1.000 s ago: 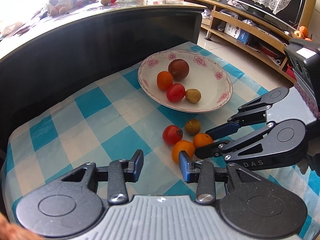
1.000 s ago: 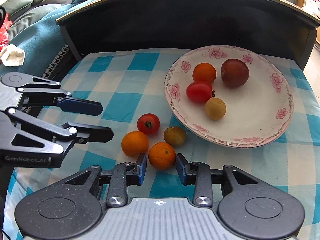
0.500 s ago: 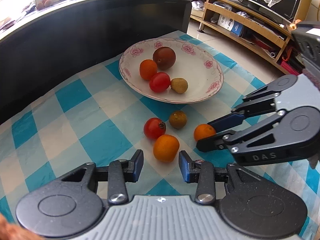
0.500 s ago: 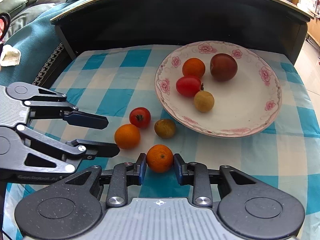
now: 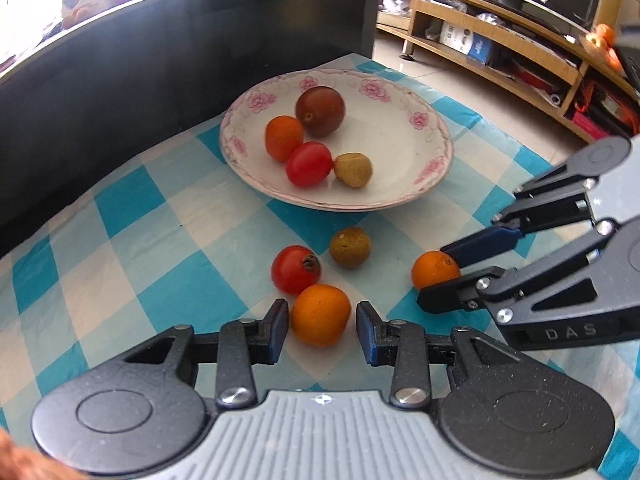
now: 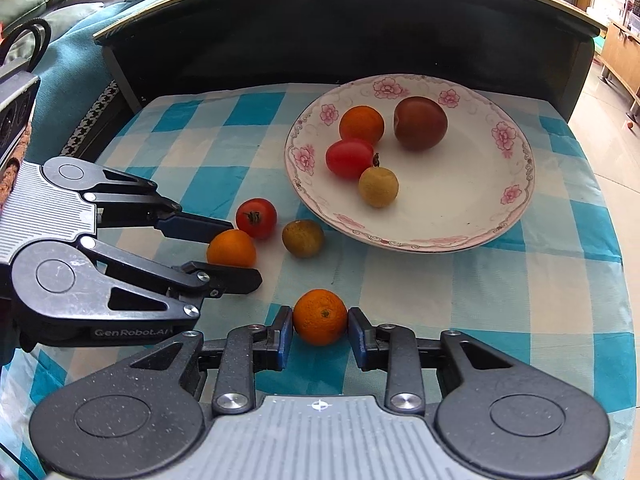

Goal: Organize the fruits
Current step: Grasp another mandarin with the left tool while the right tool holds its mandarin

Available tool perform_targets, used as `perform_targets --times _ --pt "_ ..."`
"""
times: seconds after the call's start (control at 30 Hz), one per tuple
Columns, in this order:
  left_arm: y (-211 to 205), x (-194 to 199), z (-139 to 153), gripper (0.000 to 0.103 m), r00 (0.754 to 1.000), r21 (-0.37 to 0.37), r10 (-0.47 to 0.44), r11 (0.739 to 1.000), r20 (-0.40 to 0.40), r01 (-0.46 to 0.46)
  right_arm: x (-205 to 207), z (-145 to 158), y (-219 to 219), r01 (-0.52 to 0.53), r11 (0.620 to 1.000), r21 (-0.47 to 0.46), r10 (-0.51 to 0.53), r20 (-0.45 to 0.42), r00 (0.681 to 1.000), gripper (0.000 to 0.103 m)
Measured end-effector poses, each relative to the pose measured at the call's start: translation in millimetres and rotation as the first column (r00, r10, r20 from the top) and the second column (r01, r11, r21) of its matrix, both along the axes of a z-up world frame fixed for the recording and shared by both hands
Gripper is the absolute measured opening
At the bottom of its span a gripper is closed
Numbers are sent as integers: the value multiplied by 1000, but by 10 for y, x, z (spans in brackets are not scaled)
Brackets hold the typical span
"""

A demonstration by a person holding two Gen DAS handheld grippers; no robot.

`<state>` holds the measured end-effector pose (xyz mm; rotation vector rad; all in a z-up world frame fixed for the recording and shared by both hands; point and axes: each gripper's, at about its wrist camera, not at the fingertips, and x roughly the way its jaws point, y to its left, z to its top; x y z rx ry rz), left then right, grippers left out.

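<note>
Checked blue-and-white cloth (image 6: 500, 276) covers the desk, with a dark raised wall (image 6: 340, 40) closing its far edge. On the left, the left hand-held gripper (image 5: 322, 330) stands with its fingers apart around an orange (image 5: 320, 314); a sliver of gap shows on each side, so it brackets the fruit without clamping it. Just beyond lie a red tomato (image 5: 295, 269), touching that orange, and a greenish-brown fruit (image 5: 350, 247) close beside it. Open cloth stretches left of this cluster toward the desk's left edge. Farther right, the right hand-held gripper (image 6: 320, 338) has both pads against a second orange (image 6: 320, 316), gripping it low over the cloth, apart from the cluster. Beyond and to the right sits a floral plate (image 6: 480, 216), holding an orange fruit (image 6: 361, 124), a dark red-brown fruit (image 6: 420, 122), a red tomato (image 6: 349, 158) and a tan fruit (image 6: 378, 187), all bunched in its left half; its right half is bare white. Cloth runs free between the held orange and the plate's near rim.
</note>
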<state>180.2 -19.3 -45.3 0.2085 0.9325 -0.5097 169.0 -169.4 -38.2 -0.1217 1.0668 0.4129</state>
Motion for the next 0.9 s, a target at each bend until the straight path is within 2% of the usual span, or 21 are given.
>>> perform_targets --times 0.1,0.37,0.47,0.53,0.77,0.9 --pt "-6 -33 8 42 1000 19 -15 1000 8 14 7 -10 -11 -4 1000 1 4 -3 1000 26" --pt "77 -104 62 40 1000 14 -29 999 -2 29 22 -15 20 -10 1000 -9 10 -5 1000 28" --pt "98 -125 83 41 999 13 -32 999 -2 32 30 -19 34 -17 1000 -11 17 -6 1000 33" --pt "111 -118 82 41 1000 7 -25 1000 -2 25 27 -24 45 -20 999 -25 20 2 1000 36" --pt "109 -40 16 42 1000 -24 11 1000 -20 -11 33 -26 51 -21 1000 -17 21 14 1000 37" --pt "62 -23 -1 42 1000 -18 15 1000 -7 -16 44 -47 52 -18 1000 -15 18 10 1000 37"
